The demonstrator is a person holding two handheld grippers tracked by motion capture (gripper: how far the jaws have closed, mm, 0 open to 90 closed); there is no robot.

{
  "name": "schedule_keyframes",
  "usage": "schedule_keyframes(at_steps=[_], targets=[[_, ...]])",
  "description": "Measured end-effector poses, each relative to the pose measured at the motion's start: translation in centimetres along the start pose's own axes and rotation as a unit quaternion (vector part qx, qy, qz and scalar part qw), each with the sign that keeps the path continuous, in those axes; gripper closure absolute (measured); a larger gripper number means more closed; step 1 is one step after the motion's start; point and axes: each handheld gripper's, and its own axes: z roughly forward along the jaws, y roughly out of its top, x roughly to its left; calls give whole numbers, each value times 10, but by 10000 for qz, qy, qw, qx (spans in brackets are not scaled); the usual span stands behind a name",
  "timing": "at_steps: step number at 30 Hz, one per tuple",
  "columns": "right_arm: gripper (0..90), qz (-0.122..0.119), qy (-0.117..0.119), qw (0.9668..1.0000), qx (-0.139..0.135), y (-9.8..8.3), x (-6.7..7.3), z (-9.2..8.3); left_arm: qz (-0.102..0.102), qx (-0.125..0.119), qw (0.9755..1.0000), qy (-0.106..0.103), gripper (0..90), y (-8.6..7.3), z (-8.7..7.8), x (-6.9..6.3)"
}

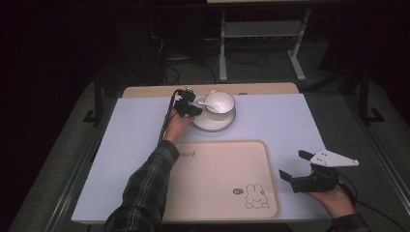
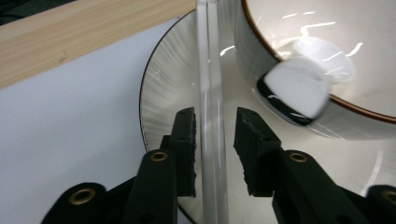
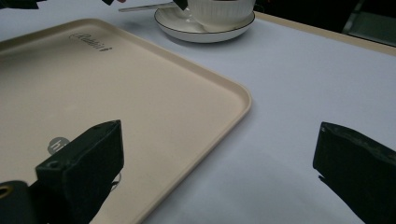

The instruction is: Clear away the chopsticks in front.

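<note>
White spoon (image 2: 210, 116) handle between left claw (image 2: 215, 135) jaws, bowl blurred.

High view overhead; gripper views low, sharing the saucer (image 3: 205, 29)

We can read one word — "Rabbit" in dark script — along the far left edge of the beige tray (image 3: 154, 93). A small round grey mark beside the tray's rabbit drawing (image 1: 256, 196) carries letters too small for us to read.
</note>
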Motion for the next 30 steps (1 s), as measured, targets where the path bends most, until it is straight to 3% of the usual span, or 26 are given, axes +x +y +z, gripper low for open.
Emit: schedule_keyframes(at_steps=[9, 13, 20, 30], targets=[[12, -19, -3, 10000, 22, 0, 2, 1, 38, -89, 9994, -338, 618, -15, -39, 11], [12, -24, -1, 10000, 37, 1, 2, 2, 21, -131, 9986, -508, 697, -26, -51, 18], [11, -20, -8, 10000, 43, 0, 2, 3, -22, -107, 9969, -779, 806, -38, -54, 22], [12, -10, -13, 10000, 58, 0, 1, 3, -43, -23, 9970, -769, 826, -43, -48, 23]])
